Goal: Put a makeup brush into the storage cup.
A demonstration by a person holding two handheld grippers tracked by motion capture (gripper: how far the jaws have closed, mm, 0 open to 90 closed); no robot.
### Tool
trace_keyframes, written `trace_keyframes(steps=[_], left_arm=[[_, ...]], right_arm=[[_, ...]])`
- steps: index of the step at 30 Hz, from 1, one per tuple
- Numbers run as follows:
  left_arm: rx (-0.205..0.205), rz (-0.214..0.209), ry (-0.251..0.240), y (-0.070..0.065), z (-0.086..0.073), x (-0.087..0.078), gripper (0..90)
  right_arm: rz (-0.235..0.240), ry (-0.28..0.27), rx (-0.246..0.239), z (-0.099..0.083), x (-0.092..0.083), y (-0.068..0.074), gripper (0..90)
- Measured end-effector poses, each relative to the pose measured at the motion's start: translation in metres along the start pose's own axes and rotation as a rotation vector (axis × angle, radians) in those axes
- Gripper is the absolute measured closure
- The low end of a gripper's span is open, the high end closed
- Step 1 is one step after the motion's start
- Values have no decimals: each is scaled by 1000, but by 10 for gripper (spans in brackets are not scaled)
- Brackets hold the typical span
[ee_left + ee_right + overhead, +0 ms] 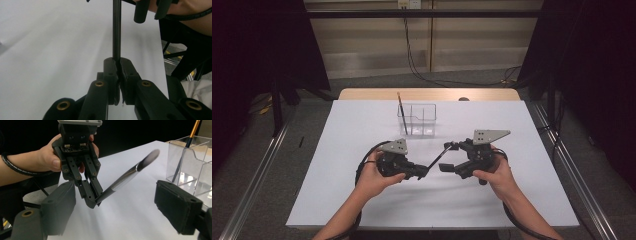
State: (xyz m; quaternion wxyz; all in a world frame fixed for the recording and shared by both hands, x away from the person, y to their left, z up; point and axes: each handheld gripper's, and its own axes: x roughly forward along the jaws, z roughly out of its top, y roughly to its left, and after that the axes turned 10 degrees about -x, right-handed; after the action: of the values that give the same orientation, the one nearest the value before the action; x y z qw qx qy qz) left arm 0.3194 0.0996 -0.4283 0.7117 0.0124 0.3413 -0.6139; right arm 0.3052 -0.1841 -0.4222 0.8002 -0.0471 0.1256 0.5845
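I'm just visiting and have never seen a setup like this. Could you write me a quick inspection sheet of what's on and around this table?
Surface: white table, bare apart from the items below.
Job's things: dark brush held slanting above the table; clear plastic organizer with a second brush standing in it.
Clutter: nothing seen.
Grippers: left gripper shut on the dark brush's handle end; right gripper open, jaws either side of the brush without touching.
Cables: one cable loops from the left gripper; wall cables hang behind.
Surroundings: black curtains, metal floor rails.
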Motion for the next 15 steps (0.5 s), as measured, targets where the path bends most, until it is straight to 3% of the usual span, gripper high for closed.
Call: trace_keyframes(steps=[15], left_arm=[[-14, -15, -69, 0, 4, 10, 844]], right_arm=[[-9, -1, -18, 0, 2, 2, 394]])
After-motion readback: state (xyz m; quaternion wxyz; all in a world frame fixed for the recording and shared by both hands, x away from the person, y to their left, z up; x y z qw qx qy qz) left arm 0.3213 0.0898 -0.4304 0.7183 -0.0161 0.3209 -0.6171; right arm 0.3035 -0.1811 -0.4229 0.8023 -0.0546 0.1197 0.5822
